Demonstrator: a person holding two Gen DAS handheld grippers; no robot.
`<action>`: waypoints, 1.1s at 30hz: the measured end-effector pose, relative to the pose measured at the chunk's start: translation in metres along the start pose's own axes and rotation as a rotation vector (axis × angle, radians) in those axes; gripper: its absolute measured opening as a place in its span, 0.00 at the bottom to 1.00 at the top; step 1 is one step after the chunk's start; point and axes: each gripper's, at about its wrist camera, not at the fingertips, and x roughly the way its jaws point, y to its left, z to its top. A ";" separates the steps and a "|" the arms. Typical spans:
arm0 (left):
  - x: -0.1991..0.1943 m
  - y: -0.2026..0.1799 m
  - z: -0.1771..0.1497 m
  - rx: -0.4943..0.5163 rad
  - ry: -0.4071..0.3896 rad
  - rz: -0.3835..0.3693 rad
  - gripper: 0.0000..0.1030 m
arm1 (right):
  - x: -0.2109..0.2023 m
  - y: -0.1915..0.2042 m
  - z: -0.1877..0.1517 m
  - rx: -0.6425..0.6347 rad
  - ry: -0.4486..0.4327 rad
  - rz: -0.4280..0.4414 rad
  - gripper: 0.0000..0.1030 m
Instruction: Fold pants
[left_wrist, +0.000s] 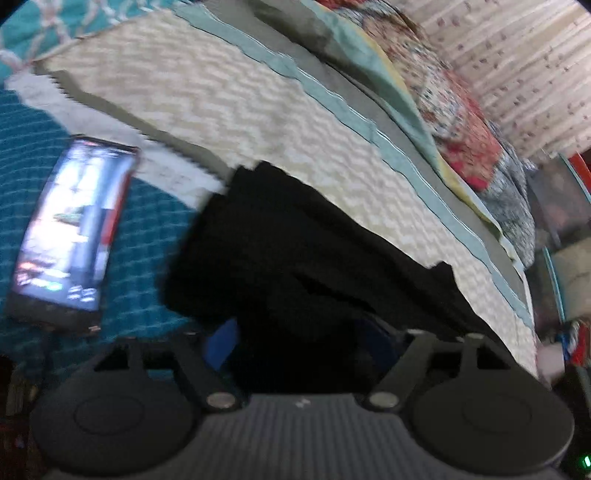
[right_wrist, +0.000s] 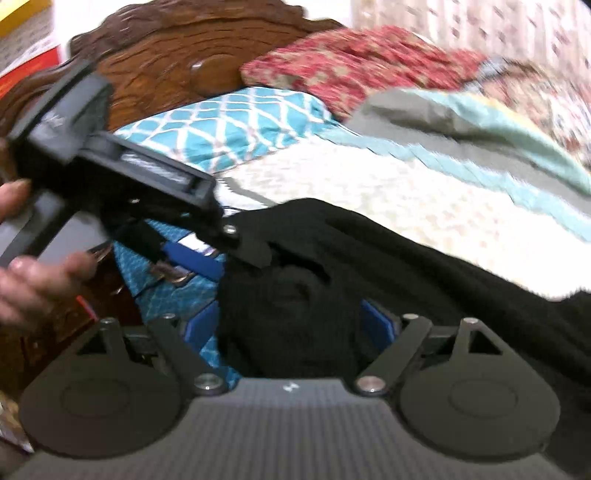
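Note:
Black pants lie on a cream quilt on the bed, bunched at the near end. In the left wrist view the left gripper has the dark cloth between its blue pads and grips it. In the right wrist view the pants run off to the right, and the right gripper holds a bunch of black cloth between its blue pads. The left gripper also shows in the right wrist view, held by a hand at the left, its tips at the pants' edge.
A lit phone lies on the teal bedspread at the left. A teal patterned pillow, a red floral pillow and a carved wooden headboard stand at the back. A grey and aqua blanket lies beyond the quilt.

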 end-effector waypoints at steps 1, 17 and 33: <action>0.008 -0.004 0.003 0.015 0.013 0.005 0.74 | 0.006 -0.002 0.000 0.019 0.025 0.004 0.52; 0.011 0.056 -0.025 -0.233 -0.087 -0.061 0.15 | 0.036 0.095 -0.068 -0.825 -0.016 -0.304 0.21; 0.014 0.022 -0.003 -0.163 -0.092 0.182 0.24 | 0.036 0.065 -0.038 -0.310 0.130 -0.066 0.47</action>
